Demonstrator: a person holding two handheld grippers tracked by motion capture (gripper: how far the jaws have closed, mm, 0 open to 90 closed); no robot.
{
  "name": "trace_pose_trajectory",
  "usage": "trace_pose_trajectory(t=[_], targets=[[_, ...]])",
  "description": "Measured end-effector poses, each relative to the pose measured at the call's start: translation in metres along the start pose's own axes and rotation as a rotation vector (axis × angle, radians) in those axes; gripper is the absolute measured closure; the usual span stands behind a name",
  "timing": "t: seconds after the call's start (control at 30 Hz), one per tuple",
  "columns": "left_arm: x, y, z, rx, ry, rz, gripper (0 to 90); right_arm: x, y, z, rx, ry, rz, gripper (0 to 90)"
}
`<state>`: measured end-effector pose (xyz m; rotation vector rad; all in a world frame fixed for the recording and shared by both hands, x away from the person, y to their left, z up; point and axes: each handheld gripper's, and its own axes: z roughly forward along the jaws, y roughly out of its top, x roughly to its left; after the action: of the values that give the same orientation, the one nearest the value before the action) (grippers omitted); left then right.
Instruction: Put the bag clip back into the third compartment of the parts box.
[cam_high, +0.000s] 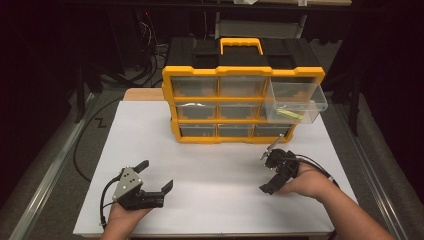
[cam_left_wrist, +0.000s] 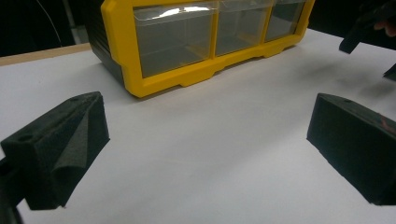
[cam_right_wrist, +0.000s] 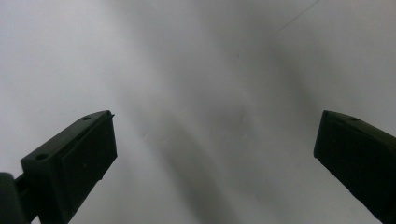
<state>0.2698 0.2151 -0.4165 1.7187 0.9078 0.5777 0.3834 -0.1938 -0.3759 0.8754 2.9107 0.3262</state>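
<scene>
White bench (cam_high: 210, 200) before a dark room: yellow organizer (cam_high: 243, 102) at the far edge, its upper-right drawer (cam_high: 296, 104) pulled out. Right tool (cam_high: 267, 172), spread and empty, lies nearer, directly below that drawer; left tool (cam_high: 155, 175), also spread, rests apart.

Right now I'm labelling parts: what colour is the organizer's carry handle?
Yellow: the carry handle shows best in the high view.

A: What do I have ahead of my right gripper (cam_right_wrist: 215, 163)?

B: Two black jaws, lower left and lower right of the frame, spread wide with nothing between them. Behind them lies a bare white tabletop (cam_right_wrist: 201, 70) with soft grey shadows.
</scene>
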Motion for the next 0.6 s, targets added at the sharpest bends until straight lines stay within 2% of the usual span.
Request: trace_pose_trajectory(t=[0.13, 0.3, 0.33, 0.47, 0.6], targets=[[0.000, 0.000, 0.000, 0.003, -0.001, 0.002, 0.3, 0.000, -0.002, 0.018, -0.005, 0.001, 0.017, 0.1], [0.000, 0.000, 0.000, 0.004, -0.001, 0.002, 0.3, 0.002, -0.005, 0.023, -0.037, -0.007, 0.029, 0.2], [0.000, 0.000, 0.000, 0.004, -0.002, 0.002, 0.3, 0.002, -0.005, 0.023, -0.050, -0.008, 0.046, 0.1], [0.000, 0.000, 0.000, 0.002, -0.006, 0.002, 0.4, 0.000, -0.012, 0.021, -0.148, -0.014, 0.076, 0.2], [0.000, 0.000, 0.001, 0.009, -0.004, 0.004, 0.3, 0.000, -0.023, 0.022, -0.284, -0.009, 0.108, 0.2]])
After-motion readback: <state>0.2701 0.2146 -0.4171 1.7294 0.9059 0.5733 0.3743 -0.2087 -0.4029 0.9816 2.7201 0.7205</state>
